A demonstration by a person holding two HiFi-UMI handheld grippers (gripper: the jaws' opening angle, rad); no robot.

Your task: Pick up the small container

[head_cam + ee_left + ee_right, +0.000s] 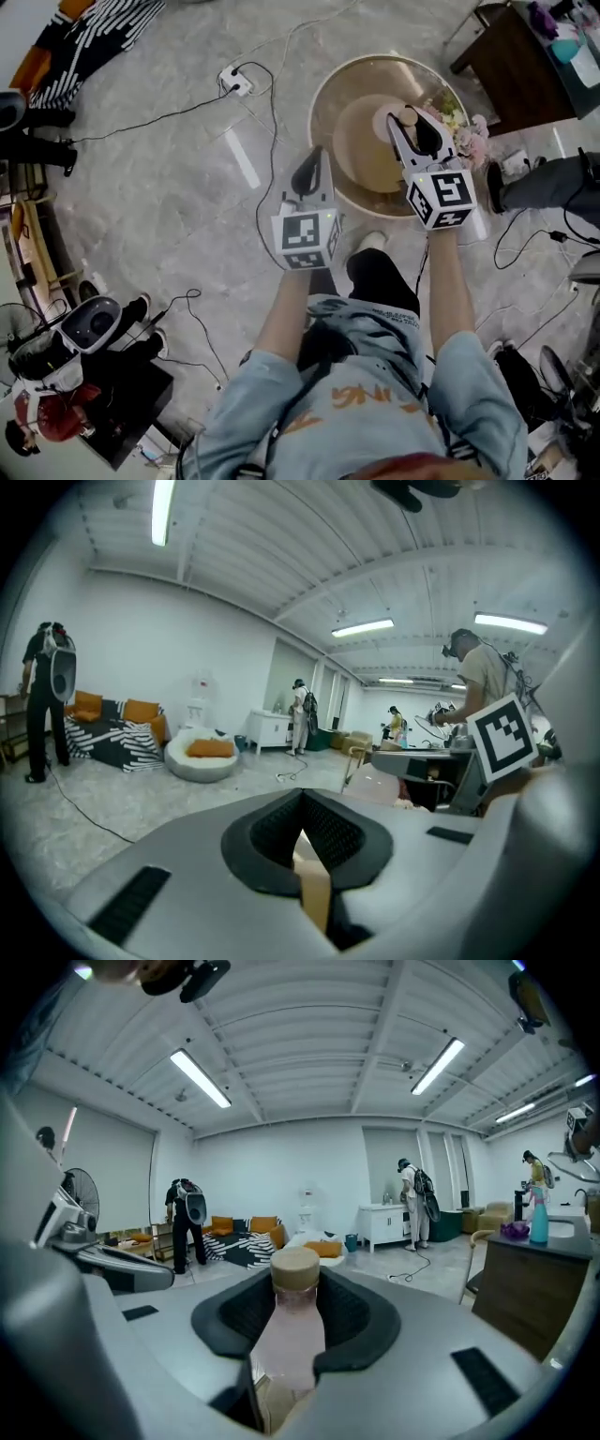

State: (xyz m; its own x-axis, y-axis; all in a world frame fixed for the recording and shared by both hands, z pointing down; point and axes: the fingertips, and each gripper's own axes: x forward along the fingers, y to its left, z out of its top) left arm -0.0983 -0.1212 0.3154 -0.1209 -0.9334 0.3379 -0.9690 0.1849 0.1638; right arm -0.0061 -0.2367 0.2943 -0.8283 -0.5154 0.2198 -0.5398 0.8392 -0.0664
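Note:
The small container (291, 1330) is a pale pink bottle with a tan cap. My right gripper (294, 1340) is shut on its body, and the cap stands above the jaws. In the head view the right gripper (410, 122) holds the container (407, 116) up over the round tan table (342, 80). My left gripper (310, 171) hangs beside the table's near left rim. In the left gripper view my left gripper (302, 844) has its pads together and holds nothing.
A bunch of pale flowers (467, 136) lies at the table's right rim. A dark wooden table (511, 56) stands at the top right. A power strip (234, 82) and cables run over the marble floor. Another person's legs (544, 183) show at the right.

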